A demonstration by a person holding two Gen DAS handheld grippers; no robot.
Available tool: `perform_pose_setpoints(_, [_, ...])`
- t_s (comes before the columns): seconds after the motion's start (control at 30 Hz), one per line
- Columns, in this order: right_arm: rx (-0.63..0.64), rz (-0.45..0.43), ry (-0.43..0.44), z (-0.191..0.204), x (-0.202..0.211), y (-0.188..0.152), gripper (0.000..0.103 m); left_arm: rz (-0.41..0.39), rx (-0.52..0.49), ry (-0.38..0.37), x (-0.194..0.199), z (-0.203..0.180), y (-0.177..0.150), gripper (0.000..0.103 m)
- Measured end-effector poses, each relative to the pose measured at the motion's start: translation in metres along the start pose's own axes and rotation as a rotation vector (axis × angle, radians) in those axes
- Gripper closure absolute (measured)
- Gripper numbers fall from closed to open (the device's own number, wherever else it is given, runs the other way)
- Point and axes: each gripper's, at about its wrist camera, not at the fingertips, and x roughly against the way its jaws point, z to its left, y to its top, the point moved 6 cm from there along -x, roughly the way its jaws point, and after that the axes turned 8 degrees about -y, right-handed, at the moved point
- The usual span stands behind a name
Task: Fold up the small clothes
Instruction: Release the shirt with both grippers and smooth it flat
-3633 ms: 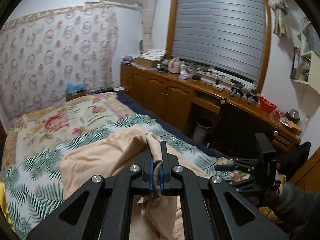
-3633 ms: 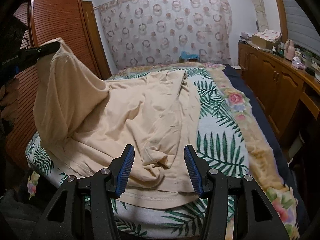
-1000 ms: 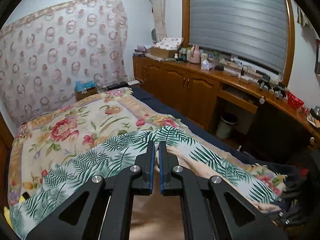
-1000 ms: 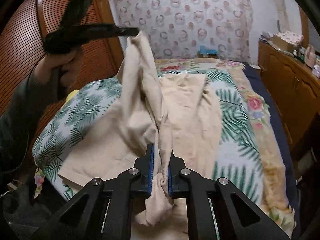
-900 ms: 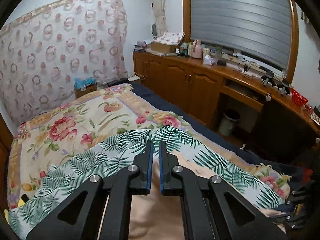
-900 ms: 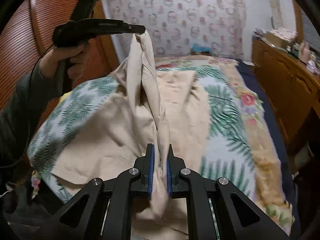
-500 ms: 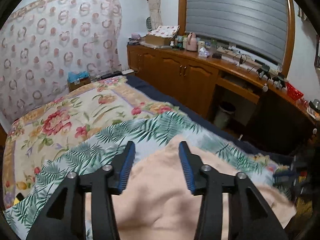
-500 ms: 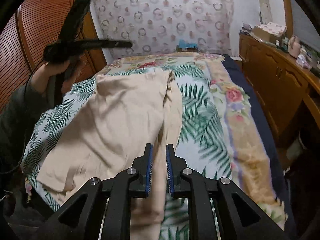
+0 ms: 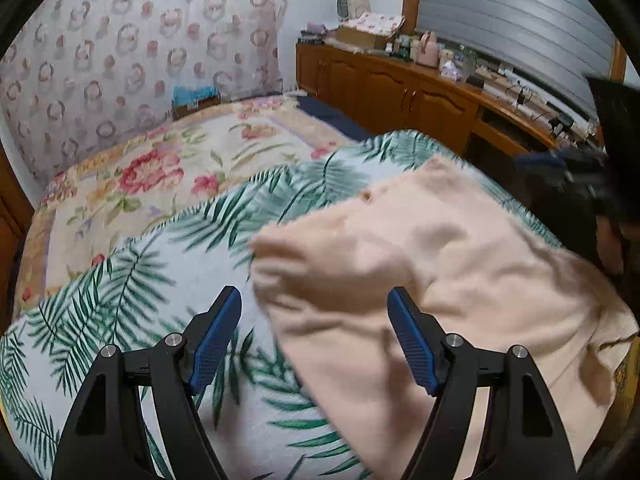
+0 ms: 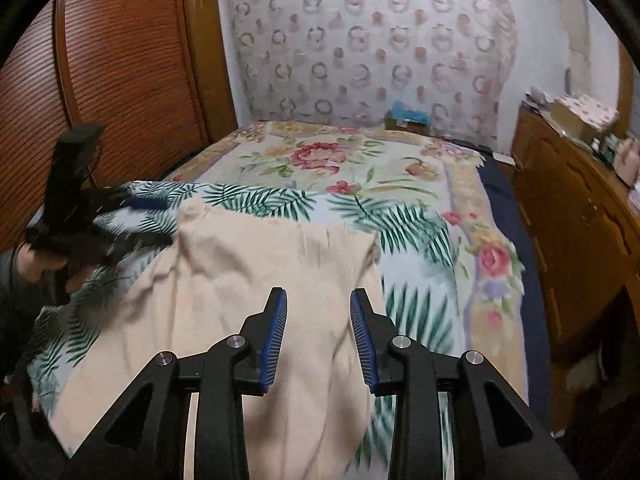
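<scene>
A peach-coloured garment (image 9: 420, 264) lies spread on the palm-leaf bedspread (image 9: 168, 264), folded over on itself with wrinkles. My left gripper (image 9: 314, 332) is open and empty, just above the garment's left edge. In the right wrist view the garment (image 10: 248, 280) lies flat below my right gripper (image 10: 318, 332), which is open and empty above its near part. The left gripper (image 10: 120, 220) shows there at the garment's far left corner. The right gripper (image 9: 560, 164) shows blurred at the right edge of the left wrist view.
A floral quilt (image 10: 340, 164) covers the far half of the bed. A wooden wardrobe (image 10: 120, 80) stands on the left. A long wooden cabinet (image 9: 400, 88) with clutter on top runs along the right side. A patterned curtain (image 10: 360, 40) hangs behind the bed.
Both grippers have let go of the garment and opened. The lifted fold has dropped flat onto the bed. The left gripper has opened wider and the right gripper has opened within the last half second.
</scene>
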Motion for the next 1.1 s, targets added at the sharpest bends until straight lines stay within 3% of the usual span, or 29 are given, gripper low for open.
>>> perform_pose_setpoints(0.3, [0.049, 0.062, 0.0, 0.008, -0.069, 0.027, 0.069, 0.046, 0.005, -0.008, -0.022, 0.013, -0.015, 0.025])
perform_pose_setpoints(0.7, [0.079, 0.103, 0.004, 0.012, -0.097, 0.034, 0.069, 0.05, -0.003, -0.008, -0.024, 0.012, -0.015, 0.021])
perform_pose_setpoints(0.87, [0.072, 0.104, 0.04, 0.009, -0.094, 0.034, 0.095, 0.05, -0.002, -0.008, -0.023, 0.012, -0.015, 0.02])
perform_pose_setpoints(1.0, [0.043, 0.025, 0.022, 0.001, -0.074, 0.042, 0.097, 0.05, -0.003, -0.008, -0.023, 0.013, -0.015, 0.02])
perform_pose_setpoints(1.1, [-0.006, -0.024, -0.097, -0.016, -0.062, 0.046, 0.097, 0.05, -0.004, -0.008, -0.023, 0.013, -0.015, 0.02])
